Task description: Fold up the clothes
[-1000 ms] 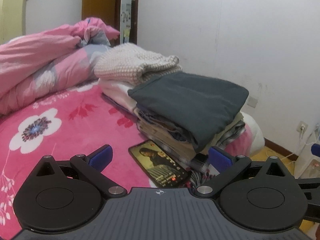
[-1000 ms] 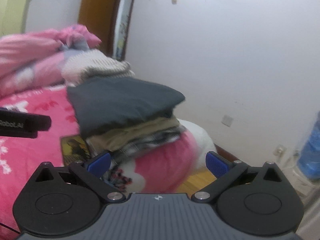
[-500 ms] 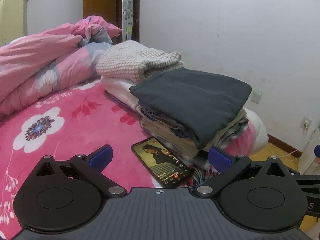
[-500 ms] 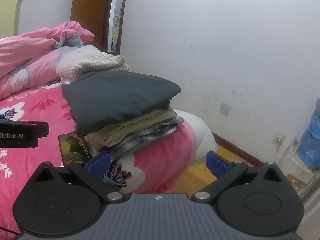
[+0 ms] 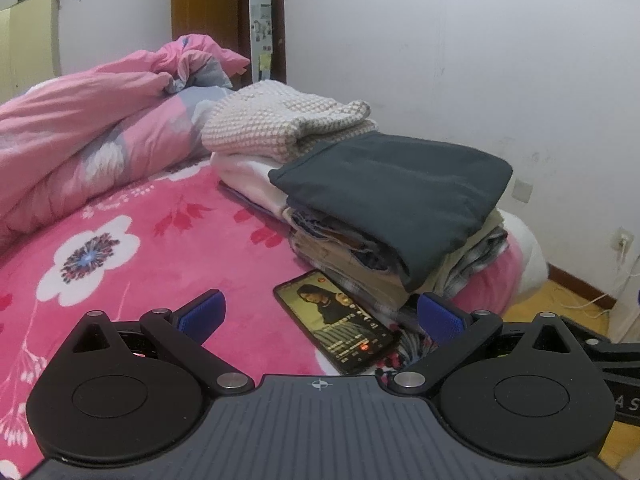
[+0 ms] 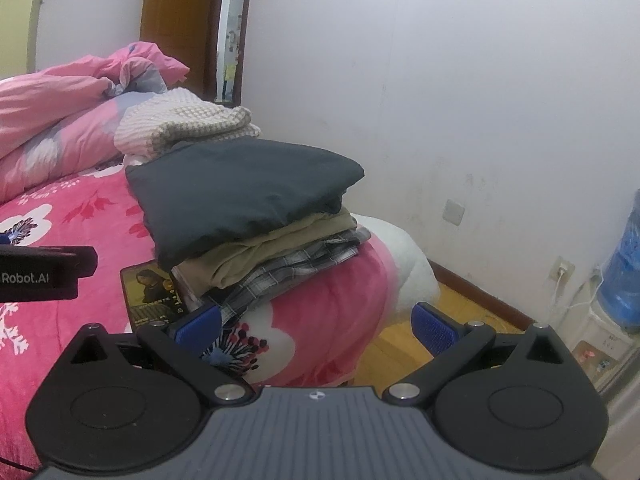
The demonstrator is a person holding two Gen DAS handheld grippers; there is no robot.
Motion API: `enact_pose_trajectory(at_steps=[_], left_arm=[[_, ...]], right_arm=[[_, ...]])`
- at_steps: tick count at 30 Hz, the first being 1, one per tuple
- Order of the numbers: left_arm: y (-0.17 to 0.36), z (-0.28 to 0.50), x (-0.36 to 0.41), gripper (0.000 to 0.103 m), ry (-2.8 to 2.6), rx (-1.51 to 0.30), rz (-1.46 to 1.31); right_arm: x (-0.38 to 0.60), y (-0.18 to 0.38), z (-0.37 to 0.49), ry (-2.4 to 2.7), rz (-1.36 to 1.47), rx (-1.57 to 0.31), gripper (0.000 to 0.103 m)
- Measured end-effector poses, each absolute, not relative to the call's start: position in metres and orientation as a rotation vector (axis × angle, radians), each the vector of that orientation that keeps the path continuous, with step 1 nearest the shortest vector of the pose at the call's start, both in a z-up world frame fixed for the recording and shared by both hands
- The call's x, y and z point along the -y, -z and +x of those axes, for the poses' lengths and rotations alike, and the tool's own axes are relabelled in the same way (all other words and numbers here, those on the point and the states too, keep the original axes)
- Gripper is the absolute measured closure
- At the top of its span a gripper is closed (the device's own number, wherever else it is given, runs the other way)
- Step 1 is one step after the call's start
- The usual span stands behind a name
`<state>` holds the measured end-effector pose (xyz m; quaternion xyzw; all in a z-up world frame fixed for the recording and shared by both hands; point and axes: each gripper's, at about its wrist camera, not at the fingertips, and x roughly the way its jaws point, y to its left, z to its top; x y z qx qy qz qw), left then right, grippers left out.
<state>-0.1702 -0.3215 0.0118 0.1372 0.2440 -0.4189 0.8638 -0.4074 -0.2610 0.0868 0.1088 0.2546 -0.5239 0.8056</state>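
One bed (image 5: pixel 168 248) fills the left of both views, covered in a plush pink blanket with white flowers and red sprigs. One puffy pink quilt (image 5: pixel 80 128) with grey and white patches lies bunched at its far end.

Two stacks of folded clothes sit near the bed's right edge, touching each other. The near stack (image 5: pixel 384 240) shows at least four layers: a smooth dark grey garment (image 5: pixel 400 188) on top, a bluish denim-like edge under it, an olive-tan piece (image 6: pixel 272 248), and a grey plaid one (image 6: pixel 300 264) at the bottom. The far stack holds a waffle-knit sweater (image 5: pixel 280 124), cream with a tan band, on a soft white piece (image 5: pixel 248 176).

One water jug (image 6: pixel 624 264), blue and translucent, stands on a white dispenser at the right edge of the right view.

One phone (image 5: pixel 336 316), a flat black rectangle with its screen lit, lies on the blanket just beside the near stack.

Two wall sockets show on the white wall, one with a white cable plugged in.

Two grippers: the left gripper (image 5: pixel 320 314) has its blue ribbed pads spread wide over the phone, holding nothing; the right gripper (image 6: pixel 316 326) is likewise spread and empty, out past the bed's corner above the wooden floor.
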Motion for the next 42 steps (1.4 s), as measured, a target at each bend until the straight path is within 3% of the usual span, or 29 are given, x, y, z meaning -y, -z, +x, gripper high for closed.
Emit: enact_pose_trajectory(at_steps=[10,42], left_arm=[[-0.007,-0.169,0.325,0.0,0.882,-0.589,0.279],[0.001,-0.191,0.332,0.0,0.946,-0.578,0.282]], right_arm=[[0.259,-0.086,-0.407,1.126,0.238,-0.548,0.0],[0.268,-0.072,-0.422,1.179,0.258,-0.577,0.0]])
